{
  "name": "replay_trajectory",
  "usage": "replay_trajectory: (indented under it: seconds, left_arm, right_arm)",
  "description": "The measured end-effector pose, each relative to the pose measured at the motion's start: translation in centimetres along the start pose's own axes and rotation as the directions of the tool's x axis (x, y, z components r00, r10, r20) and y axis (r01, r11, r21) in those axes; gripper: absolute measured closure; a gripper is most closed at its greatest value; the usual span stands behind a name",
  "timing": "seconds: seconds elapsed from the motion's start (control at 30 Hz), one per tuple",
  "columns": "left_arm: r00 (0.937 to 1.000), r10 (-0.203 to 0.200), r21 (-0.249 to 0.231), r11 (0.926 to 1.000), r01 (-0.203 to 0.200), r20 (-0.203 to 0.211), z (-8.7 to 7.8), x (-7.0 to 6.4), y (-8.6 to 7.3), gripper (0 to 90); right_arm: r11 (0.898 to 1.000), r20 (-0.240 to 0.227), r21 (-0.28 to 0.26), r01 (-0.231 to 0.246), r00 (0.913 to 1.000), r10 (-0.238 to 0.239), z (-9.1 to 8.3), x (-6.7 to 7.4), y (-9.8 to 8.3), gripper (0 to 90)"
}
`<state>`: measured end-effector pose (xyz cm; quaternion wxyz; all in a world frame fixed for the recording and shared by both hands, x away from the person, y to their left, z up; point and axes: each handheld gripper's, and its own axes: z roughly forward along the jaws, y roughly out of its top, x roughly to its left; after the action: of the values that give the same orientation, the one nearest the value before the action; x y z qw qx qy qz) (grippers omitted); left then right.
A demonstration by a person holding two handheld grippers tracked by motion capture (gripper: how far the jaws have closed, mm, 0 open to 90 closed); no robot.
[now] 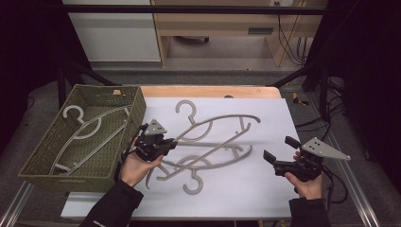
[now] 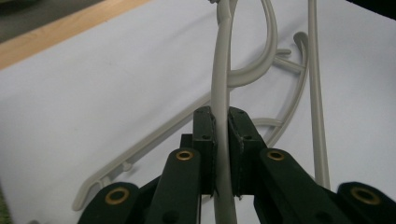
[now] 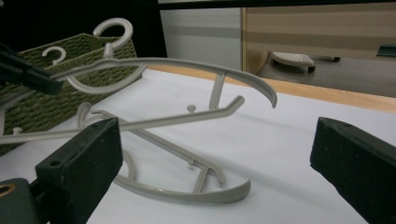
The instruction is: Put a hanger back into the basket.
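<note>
**Left gripper clamps a raised hanger, right one waits open**

Nearest the person, the right gripper (image 1: 275, 150) hovers just over the white table sheet (image 1: 265, 189) with its two black jaws spread wide and nothing between them. Beyond its fingertips lies open sheet, then the tangle of hangers.

The left gripper (image 2: 222, 135) has its jaws pinched tight on the thin arm of a beige plastic clothes hanger (image 1: 215, 124), which runs straight through the gap between the pads. In the right gripper view that hanger is lifted off the sheet, tilted, its hook up by the basket. Directly under it, ahead of the left fingertips, a second beige plastic hanger (image 1: 198, 165) lies flat, hook towards the person, its arms crossing beneath the raised one.

Just outside the left gripper stands a green woven rectangular basket (image 1: 33, 165), with a third beige hanger (image 1: 82, 135) lying inside.

Farther off, past the table's wooden edge (image 1: 208, 91), stands pale cabinet furniture (image 1: 113, 33).
</note>
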<state>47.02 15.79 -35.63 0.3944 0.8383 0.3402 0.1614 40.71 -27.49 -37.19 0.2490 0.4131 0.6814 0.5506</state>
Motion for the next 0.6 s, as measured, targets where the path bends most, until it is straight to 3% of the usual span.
replay_trajectory:
  seconds: [0.6]
  left_arm:
    - [0.9977, 0.001, -0.082, 0.9966, -0.006, -0.068, -6.2, 3.1, 1.4, 83.0]
  right_arm:
    - [1.0, 0.001, 0.003, -0.001, 1.0, 0.001, 0.1, 0.0, -0.1, 2.6]
